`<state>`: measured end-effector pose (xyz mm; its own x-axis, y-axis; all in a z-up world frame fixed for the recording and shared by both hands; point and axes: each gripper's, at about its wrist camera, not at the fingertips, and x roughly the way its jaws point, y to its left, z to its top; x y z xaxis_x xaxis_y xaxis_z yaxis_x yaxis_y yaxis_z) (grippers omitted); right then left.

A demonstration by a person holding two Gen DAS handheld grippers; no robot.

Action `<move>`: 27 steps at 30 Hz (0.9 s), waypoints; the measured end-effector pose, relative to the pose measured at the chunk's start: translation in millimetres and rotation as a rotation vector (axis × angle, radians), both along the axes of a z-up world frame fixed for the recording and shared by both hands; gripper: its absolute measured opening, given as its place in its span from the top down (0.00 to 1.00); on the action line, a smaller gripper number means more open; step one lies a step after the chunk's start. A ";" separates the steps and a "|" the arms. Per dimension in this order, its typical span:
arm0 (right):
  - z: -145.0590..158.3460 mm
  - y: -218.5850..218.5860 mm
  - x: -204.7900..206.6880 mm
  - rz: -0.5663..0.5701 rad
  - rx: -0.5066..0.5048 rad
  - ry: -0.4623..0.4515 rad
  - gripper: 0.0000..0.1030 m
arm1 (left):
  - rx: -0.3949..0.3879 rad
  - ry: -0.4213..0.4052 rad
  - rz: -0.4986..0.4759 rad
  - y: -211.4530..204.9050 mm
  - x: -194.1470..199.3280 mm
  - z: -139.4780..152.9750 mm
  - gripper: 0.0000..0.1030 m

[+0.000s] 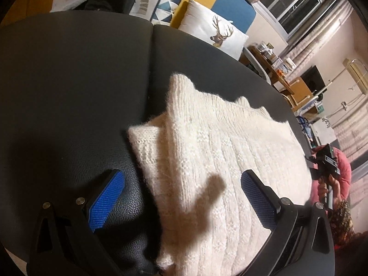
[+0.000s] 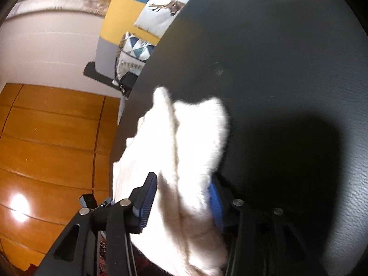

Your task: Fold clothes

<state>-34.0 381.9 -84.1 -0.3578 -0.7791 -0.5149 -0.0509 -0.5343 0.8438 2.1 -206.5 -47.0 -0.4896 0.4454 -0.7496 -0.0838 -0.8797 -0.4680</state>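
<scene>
While the left gripper (image 1: 182, 197) hovers with jaws wide apart over the cream knit sweater (image 1: 218, 161) on the black table (image 1: 80, 80), the right gripper (image 2: 181, 200) pinches bunched layers whose fluffy knit could slip, undoing the fold.

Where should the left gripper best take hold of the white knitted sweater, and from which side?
Probably the near left edge of the sweater, where folded layers form a thick lip on the black surface. The open left gripper already straddles it, so come straight forward and close.
</scene>
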 end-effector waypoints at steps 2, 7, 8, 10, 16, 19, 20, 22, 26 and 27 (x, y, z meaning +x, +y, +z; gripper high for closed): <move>0.9 -4.8 -2.0 0.012 0.003 0.005 0.48 | 0.023 -0.003 -0.004 -4.0 -3.9 -1.6 0.00; 5.0 -10.1 -2.7 0.045 0.015 0.018 0.43 | 0.114 -0.029 -0.029 -2.8 -13.4 -6.0 0.00; 5.6 -11.3 -3.0 0.055 0.020 0.019 0.43 | 0.134 -0.035 -0.035 -2.1 -15.2 -6.9 0.00; 6.8 -13.7 -4.5 0.071 0.026 0.021 0.41 | 0.164 -0.046 -0.051 0.1 -18.4 -8.8 0.00; 11.2 -24.2 -10.0 0.128 0.040 0.026 0.41 | 0.008 -0.045 -0.183 34.4 -21.0 -13.7 0.00; 11.5 -31.0 -12.5 0.144 0.040 0.037 0.41 | 0.031 -0.035 -0.160 32.0 -19.0 -12.9 0.00; 11.8 -34.5 -14.1 0.147 0.041 0.044 0.41 | 0.059 -0.030 -0.142 28.9 -18.5 -12.5 0.00; 12.3 -41.8 -18.6 0.152 0.050 0.060 0.41 | 0.129 -0.012 -0.105 22.3 -17.5 -11.3 0.00; 13.2 -46.1 -17.8 0.159 0.074 0.083 0.42 | 0.131 0.029 -0.088 21.7 -12.9 -12.2 0.00; 13.1 -46.0 -17.7 0.158 0.075 0.085 0.42 | 0.114 0.037 -0.089 24.3 -12.4 -11.7 0.00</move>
